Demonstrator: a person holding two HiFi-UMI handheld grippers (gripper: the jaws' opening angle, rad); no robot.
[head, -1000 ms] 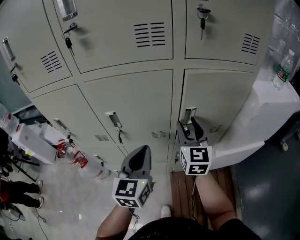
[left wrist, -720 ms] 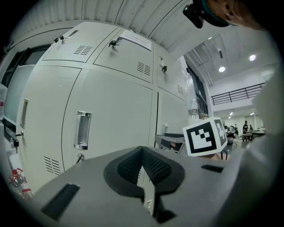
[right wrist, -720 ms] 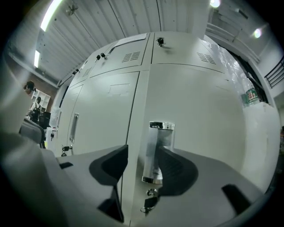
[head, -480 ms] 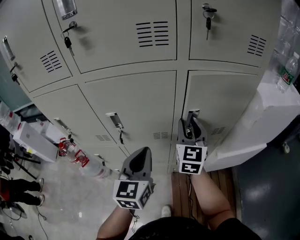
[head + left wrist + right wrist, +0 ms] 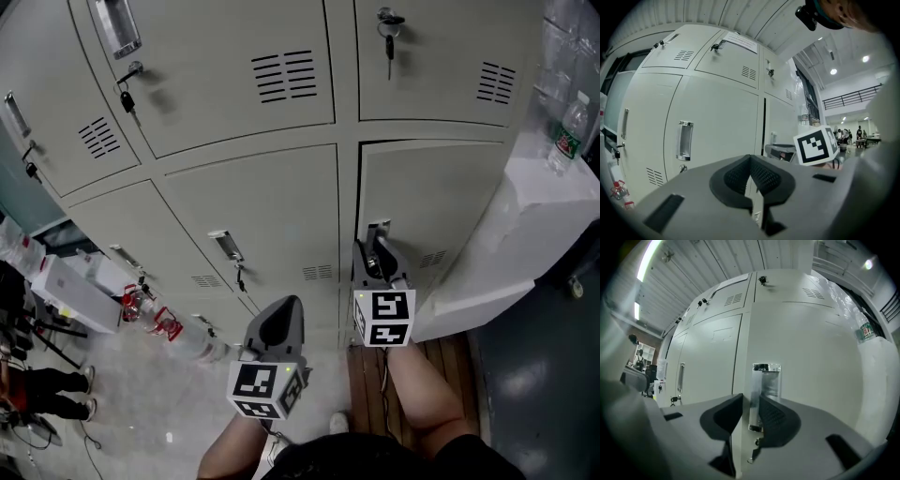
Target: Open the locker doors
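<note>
Right gripper [image 5: 751, 401] has its jaws on the upright metal handle [image 5: 765, 380] of the lower right locker door [image 5: 441, 197]. The jaws have just been closing, and now stand narrow with a pad on either side of the handle's left edge. That door is in the bottom row at the right end of the locker bank. A dark gap runs along its top and left edges. The gripper points level at the door, with its marker cube toward the person and a bare forearm [image 5: 422, 394] behind it.

The left gripper [image 5: 281, 305] is held back from the lockers, below and to the left of the right one. Its jaws are together with nothing between them. It faces the lower middle door [image 5: 262, 206], whose own handle [image 5: 225, 244] has a small key [image 5: 240, 274] hanging under it.

Above are the upper doors, each with louvred vents. One key [image 5: 387, 28] hangs in the upper right lock and another [image 5: 124, 94] in the lock to its left.

To the right of the lockers a white surface [image 5: 525, 225] carries a clear water bottle [image 5: 565, 136]. On the floor at lower left lie bottles with red labels [image 5: 141, 305].
</note>
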